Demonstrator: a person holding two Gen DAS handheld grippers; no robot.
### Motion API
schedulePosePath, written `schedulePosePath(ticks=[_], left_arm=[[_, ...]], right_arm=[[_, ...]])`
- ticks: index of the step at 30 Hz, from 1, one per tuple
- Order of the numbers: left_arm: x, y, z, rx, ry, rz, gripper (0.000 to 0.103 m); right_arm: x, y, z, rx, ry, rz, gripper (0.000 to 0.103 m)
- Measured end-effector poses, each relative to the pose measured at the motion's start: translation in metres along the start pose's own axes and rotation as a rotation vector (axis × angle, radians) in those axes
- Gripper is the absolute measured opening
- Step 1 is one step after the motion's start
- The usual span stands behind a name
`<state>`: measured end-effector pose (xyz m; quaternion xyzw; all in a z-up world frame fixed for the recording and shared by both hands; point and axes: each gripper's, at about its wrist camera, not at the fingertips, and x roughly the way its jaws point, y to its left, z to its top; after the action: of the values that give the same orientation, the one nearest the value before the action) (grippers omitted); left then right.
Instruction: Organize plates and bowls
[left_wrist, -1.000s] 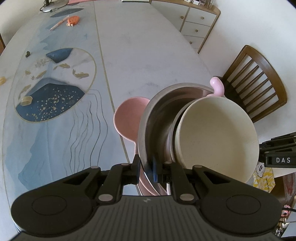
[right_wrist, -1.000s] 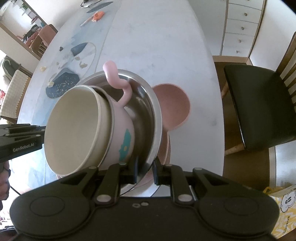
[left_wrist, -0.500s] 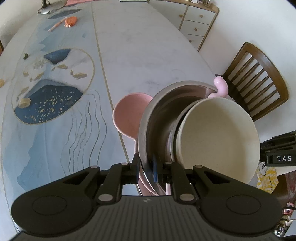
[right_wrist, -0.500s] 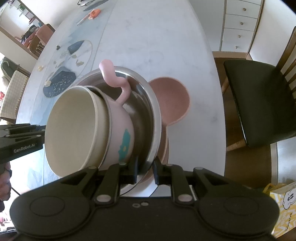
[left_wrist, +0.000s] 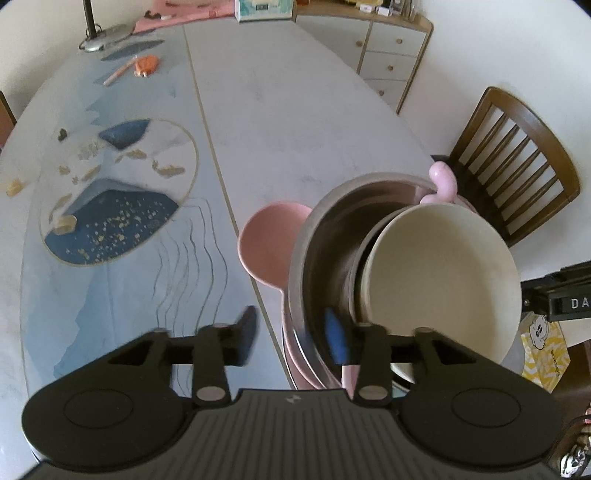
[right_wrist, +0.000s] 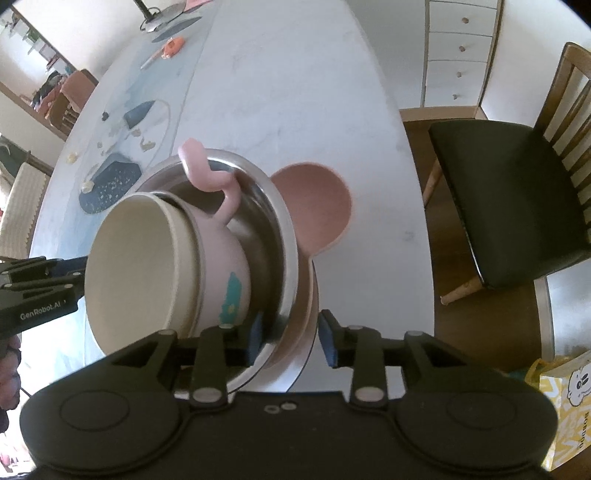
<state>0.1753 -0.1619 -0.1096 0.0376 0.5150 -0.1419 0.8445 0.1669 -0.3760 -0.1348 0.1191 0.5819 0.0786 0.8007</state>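
Resting on marble table: nested bowls; wooden chair beside; both grippers' fingers wide.

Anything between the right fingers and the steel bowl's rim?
Nothing visible. The right gripper is open, its fingers straddling the near rims of the stainless steel bowl and the pink eared plate beneath it. The pink handled cup sits inside, clear of that rim.

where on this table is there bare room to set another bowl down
The white marble half of the table, beyond the stainless steel bowl and right of the thin seam, is bare. The near corner is crowded by the stacked pink mouse-ear plate, steel bowl and cream bowl. Far left holds an orange tool.
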Motion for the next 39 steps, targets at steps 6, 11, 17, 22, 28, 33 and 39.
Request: schedulePosePath(ticks=[6,11,17,22,28,33,39], left_arm=[[-0.017,0.005,-0.004,0.025,-0.05,-0.012,0.054],[-0.039,0.008,-0.012,0.063,-0.109,-0.027,0.061],[-0.071,0.015,-0.03,0.112,-0.193,-0.019,0.066],[-0.097,0.024,-0.052,0.127,-0.258,-0.008,0.068],[-0.128,0.034,-0.079,0.131,-0.333,-0.023,0.078],[-0.149,0.037,-0.101,0.129,-0.402,-0.031,0.078],[-0.166,0.038,-0.124,0.116,-0.472,-0.048,0.094]], right_arm=[[-0.028,0.008,-0.012,0.012,-0.098,-0.003,0.041],[-0.053,0.021,-0.03,0.026,-0.203,0.001,0.049],[-0.073,0.048,-0.06,-0.001,-0.339,-0.027,0.062],[-0.083,0.077,-0.086,-0.01,-0.429,-0.04,0.072],[-0.094,0.108,-0.116,-0.02,-0.528,-0.058,0.083],[-0.105,0.125,-0.141,-0.052,-0.612,-0.069,0.095],[-0.113,0.135,-0.169,-0.044,-0.682,-0.079,0.101]])
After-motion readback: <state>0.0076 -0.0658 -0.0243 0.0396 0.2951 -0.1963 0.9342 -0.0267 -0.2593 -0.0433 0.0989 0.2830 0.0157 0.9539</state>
